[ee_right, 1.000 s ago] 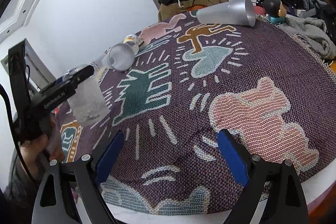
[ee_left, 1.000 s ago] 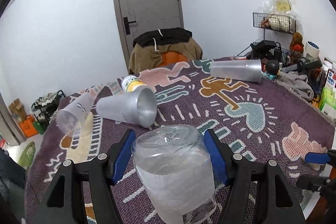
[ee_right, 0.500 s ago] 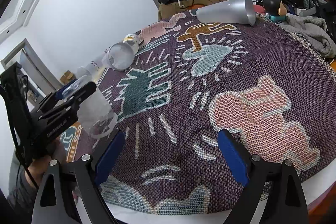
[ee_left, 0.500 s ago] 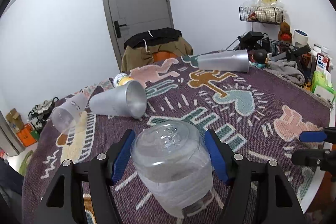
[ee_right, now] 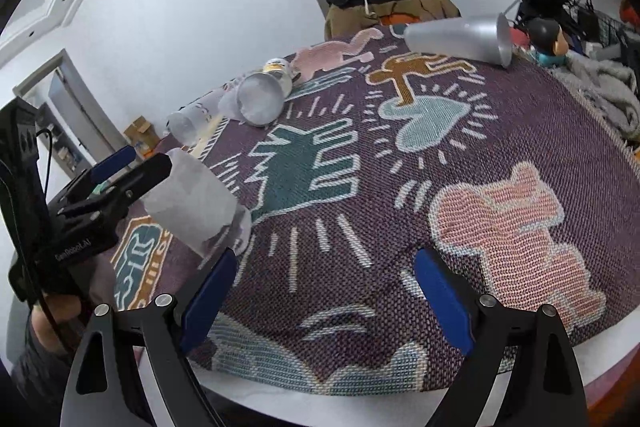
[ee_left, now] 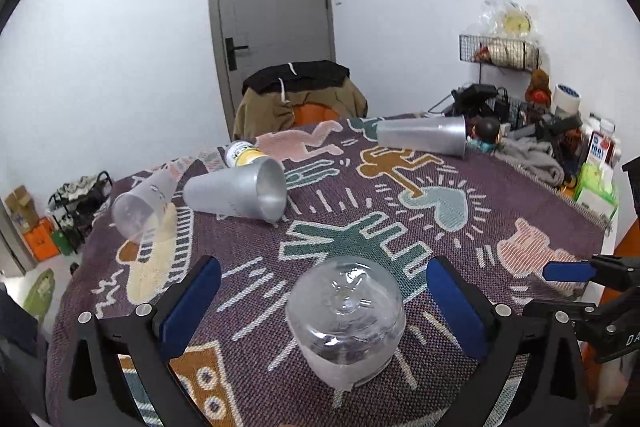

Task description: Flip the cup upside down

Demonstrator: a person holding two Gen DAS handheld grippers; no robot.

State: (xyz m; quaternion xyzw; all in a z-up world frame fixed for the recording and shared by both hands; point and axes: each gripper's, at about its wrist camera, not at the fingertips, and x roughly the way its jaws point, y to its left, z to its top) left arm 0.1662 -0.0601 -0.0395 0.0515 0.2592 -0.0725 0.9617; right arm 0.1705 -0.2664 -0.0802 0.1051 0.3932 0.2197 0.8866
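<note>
A clear frosted plastic cup (ee_left: 345, 319) stands upside down on the patterned cloth, base up, mouth on the cloth. My left gripper (ee_left: 320, 303) is open, its blue pads spread wide on either side of the cup and apart from it. In the right wrist view the same cup (ee_right: 196, 205) stands at the left, with the left gripper (ee_right: 132, 167) just behind it. My right gripper (ee_right: 324, 299) is open and empty above the near edge of the table, to the right of the cup.
Three more cups lie on their sides: a silver one (ee_left: 240, 193), a clear one (ee_left: 140, 205) at the left edge, a silver one (ee_left: 424, 137) at the back. A yellow-labelled bottle (ee_left: 244, 153) lies behind. Clutter (ee_left: 540, 147) crowds the right edge. A chair (ee_left: 296, 95) stands behind.
The left gripper lowered the cup, base up, onto the cloth and opened wide, letting it go. The right gripper has not moved.
</note>
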